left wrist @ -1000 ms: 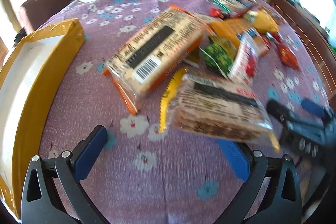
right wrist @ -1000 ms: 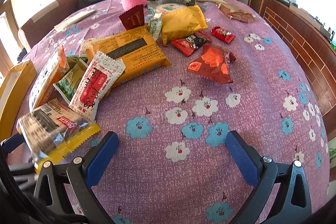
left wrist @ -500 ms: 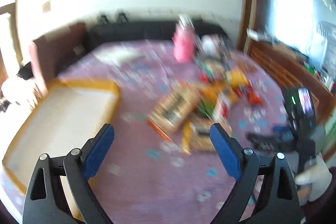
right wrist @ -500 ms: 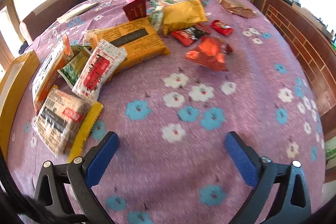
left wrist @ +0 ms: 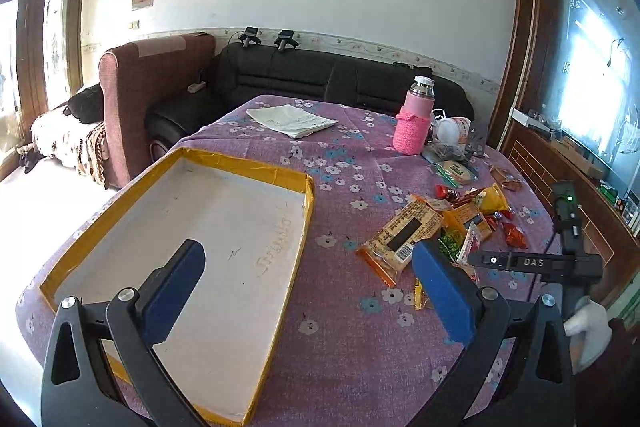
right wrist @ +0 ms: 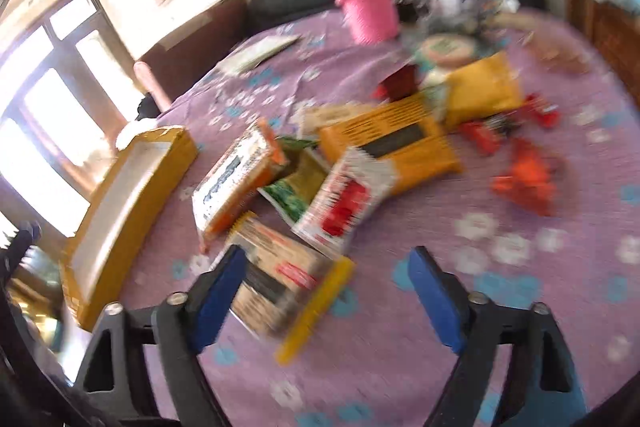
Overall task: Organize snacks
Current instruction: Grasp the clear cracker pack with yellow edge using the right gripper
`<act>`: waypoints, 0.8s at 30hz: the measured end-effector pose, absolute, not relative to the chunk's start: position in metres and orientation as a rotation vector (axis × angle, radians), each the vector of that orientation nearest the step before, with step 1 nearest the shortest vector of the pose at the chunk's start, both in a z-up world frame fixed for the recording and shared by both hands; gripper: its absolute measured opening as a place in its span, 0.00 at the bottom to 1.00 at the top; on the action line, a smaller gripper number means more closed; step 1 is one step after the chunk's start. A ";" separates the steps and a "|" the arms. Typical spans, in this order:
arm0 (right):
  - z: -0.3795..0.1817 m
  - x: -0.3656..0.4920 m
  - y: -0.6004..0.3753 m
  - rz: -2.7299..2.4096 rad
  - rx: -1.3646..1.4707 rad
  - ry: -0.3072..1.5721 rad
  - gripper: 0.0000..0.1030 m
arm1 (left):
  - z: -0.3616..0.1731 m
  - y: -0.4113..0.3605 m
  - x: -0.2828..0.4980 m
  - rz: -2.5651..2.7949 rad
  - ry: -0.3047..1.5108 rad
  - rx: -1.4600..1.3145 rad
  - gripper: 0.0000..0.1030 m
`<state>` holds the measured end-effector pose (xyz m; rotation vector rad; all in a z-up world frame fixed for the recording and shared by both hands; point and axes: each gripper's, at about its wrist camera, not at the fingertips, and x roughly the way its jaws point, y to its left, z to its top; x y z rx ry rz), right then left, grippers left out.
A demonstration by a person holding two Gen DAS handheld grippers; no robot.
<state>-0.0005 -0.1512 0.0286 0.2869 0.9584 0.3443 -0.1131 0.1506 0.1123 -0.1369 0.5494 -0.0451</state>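
A shallow yellow-rimmed box (left wrist: 308,195) with a white floor lies empty on the purple flowered tablecloth; it also shows in the right wrist view (right wrist: 132,179). Several snack packets lie to its right: an orange cracker pack (left wrist: 404,235), (right wrist: 236,183), a brown-and-yellow biscuit pack (right wrist: 280,279), a red-and-white packet (right wrist: 344,199), a large orange pack (right wrist: 396,147). My left gripper (left wrist: 308,287) is open and empty, raised above the box's right edge. My right gripper (right wrist: 328,295) is open and empty, over the biscuit pack. The right gripper's body shows in the left wrist view (left wrist: 536,261).
A pink-sleeved flask (left wrist: 414,123), (right wrist: 366,5) stands at the back of the table with clutter beside it. A paper booklet (left wrist: 292,121) lies at the back left. A black sofa (left wrist: 320,75) and a maroon armchair (left wrist: 148,99) stand behind the table.
My left gripper has risen and pulled back, now looking down over the box and whole table. My right gripper has swung left toward the biscuit pack; its view is blurred.
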 end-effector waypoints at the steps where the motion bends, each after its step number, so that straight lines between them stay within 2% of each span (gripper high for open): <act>1: 0.021 0.007 -0.148 0.360 0.308 0.985 0.77 | 0.112 0.152 -0.113 -0.046 0.552 -0.143 1.00; 8: 0.018 -0.019 -0.104 0.568 0.201 1.087 0.73 | 0.105 0.157 -0.108 -0.076 0.560 -0.151 1.00; 13: 0.038 -0.046 -0.073 0.459 -0.042 0.969 0.83 | 0.094 0.158 -0.096 -0.126 0.619 -0.195 1.00; 24: 0.012 -0.026 -0.012 0.499 -0.274 1.011 0.88 | 0.108 0.152 -0.061 -0.311 0.703 -0.182 1.00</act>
